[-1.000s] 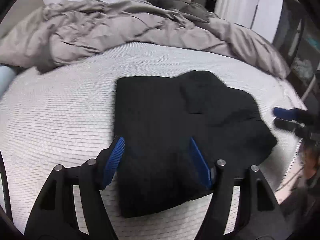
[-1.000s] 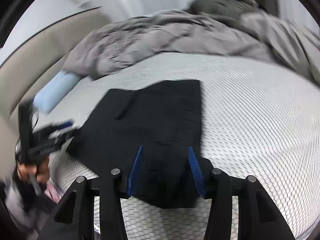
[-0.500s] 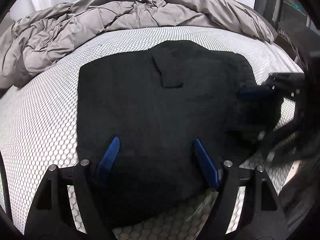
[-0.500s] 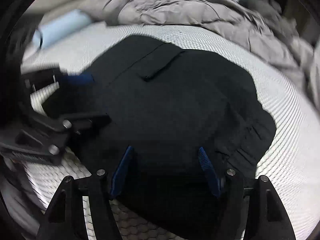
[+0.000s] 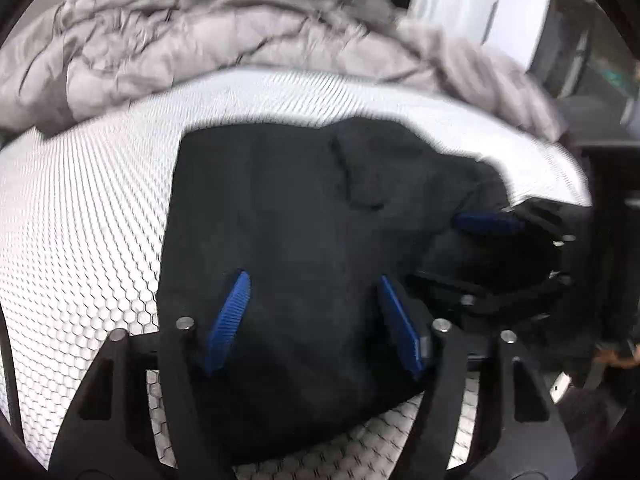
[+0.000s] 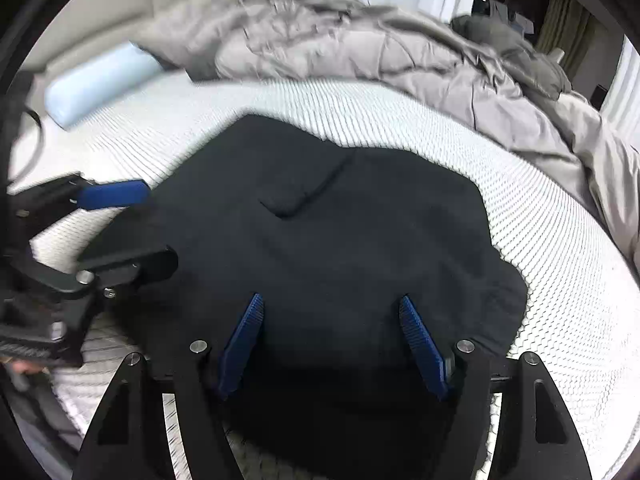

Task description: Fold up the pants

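Over pants (image 5: 288, 240), right jaws widened, left narrowed

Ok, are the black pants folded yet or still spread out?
Folded. The black pants lie as a compact, layered bundle on the white mattress, no legs trailing; a pocket flap faces up.

right gripper (image 6: 332, 336) with blue ribbed pads: over near edge of folded black fabric pants (image 6: 340, 248), jaws apart and just been opening, cloth between them, unpinched | left gripper (image 6: 124, 228): at pants' left edge, jaws apart | white honeycomb-textured mattress (image 6: 552, 264) beneath | crumpled grey duvet (image 6: 360, 48) behind | pale blue bolster pillow (image 6: 96, 84) far left
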A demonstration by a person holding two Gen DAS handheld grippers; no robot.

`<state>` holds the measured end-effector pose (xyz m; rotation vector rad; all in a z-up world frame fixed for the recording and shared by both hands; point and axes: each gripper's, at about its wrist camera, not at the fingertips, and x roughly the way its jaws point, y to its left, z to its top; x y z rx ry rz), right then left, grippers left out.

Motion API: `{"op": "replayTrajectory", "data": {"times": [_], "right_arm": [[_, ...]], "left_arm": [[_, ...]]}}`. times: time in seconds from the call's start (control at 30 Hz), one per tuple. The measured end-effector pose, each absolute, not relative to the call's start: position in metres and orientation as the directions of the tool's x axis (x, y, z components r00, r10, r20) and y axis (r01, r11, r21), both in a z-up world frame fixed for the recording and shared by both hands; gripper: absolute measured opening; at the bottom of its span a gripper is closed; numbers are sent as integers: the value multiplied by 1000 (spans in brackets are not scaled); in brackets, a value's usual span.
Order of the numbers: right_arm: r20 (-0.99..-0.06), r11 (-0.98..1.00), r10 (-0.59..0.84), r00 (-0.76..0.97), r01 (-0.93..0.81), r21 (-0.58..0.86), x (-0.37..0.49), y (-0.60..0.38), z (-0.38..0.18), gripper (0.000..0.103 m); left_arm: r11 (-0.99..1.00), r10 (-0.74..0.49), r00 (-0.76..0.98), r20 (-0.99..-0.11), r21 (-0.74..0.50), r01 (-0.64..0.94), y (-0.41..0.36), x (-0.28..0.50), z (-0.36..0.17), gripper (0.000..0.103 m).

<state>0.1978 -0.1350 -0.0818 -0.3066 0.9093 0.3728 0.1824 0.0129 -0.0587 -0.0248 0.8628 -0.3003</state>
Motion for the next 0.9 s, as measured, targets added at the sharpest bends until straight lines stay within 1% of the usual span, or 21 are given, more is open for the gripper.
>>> {"op": "replayTrajectory", "data": {"times": [0.1,0.2,0.27,0.33,0.4,0.47,0.53,0.6,0.67,0.77,0.8,0.83,0.87,0.9], "right_arm": [[-819,893,165,550,-436,-114,201,-133,-88,72],[-826,891,112,553,-423,-162,197,-139,-85,72],[-830,896,92,549,-409,-171,195,-154,-81,70],[-838,898,90,538,-407,-164,195,-166,-79,68],[-834,891,91,544,-419,-176,193,-169,-76,68],[-821,882,100,562,-431,-188,188,-168,-73,68],[-807,888,145,572,-434,-148,185,-168,-65,69],[-774,902,217,595,-425,-75,182,-167,-51,69],[-760,915,232,608,-401,-42,186,-164,-47,69],[-798,919,213,564,-392,-32,202,-158,-63,69],[-828,913,196,525,-406,-41,206,-154,-74,68],[-851,898,166,498,-433,-78,208,-148,-86,68],[-843,880,146,518,-457,-129,206,-143,-90,70],[-840,874,138,524,-464,-146,206,-142,-90,71]], "left_arm": [[964,-228,626,-746,-84,251,4,184,-61,64],[967,-216,623,-752,-76,245,9,180,-63,65],[965,-214,618,-757,-65,254,17,179,-65,71],[966,-215,614,-759,-74,247,26,173,-65,75],[970,-214,614,-760,-88,229,31,169,-62,74],[970,-218,649,-729,-89,225,27,154,-50,66],[963,-245,669,-702,-99,249,23,150,-39,66],[963,-245,684,-687,-92,253,18,153,-33,66],[967,-231,667,-709,-91,238,14,167,-37,66],[969,-226,613,-757,-110,221,13,191,-58,66],[967,-227,603,-765,-107,229,11,195,-63,68],[967,-211,609,-765,-71,245,5,196,-65,70],[967,-202,615,-762,-54,250,3,195,-65,70],[966,-195,618,-761,-42,254,1,194,-64,70]]}}
